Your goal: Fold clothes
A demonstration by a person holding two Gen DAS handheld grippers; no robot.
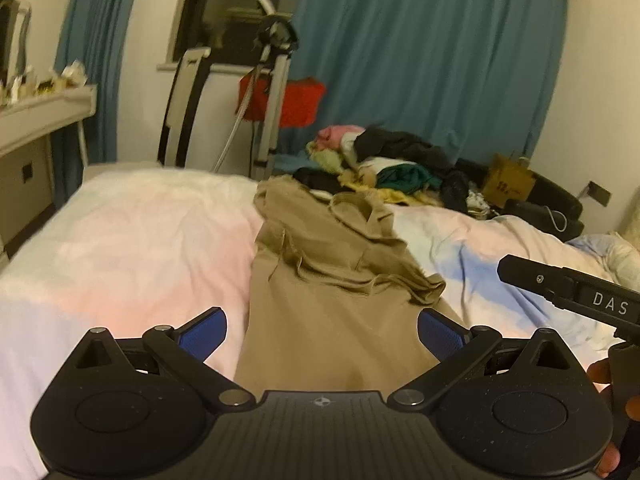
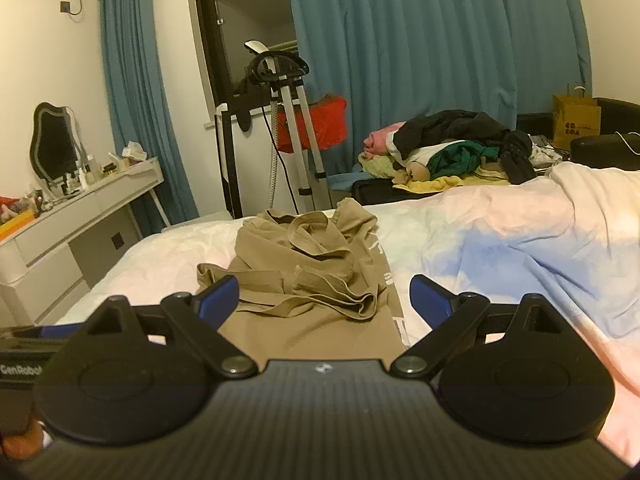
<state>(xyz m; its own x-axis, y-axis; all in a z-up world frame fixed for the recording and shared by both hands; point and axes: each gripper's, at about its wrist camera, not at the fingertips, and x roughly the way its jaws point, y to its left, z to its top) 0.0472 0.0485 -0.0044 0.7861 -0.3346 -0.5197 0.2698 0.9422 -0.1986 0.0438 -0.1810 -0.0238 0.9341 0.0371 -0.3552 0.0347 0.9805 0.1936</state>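
At the centre of both wrist views, the tan garment (image 1: 320, 280) lies on the pastel bedspread (image 1: 120, 248), its long axis running from lower frame upward. The left gripper (image 1: 322, 330) and right gripper (image 2: 324, 298) both stand wide, holding nothing.

The left gripper's body is hiding the tan garment's (image 1: 320, 280) near end, and the clothes pile (image 1: 384, 164) is blurring beyond reading.

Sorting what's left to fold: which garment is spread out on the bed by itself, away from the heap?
The tan garment, lying alone on the pastel bedspread before both open grippers; the others sit jumbled in the pile behind.
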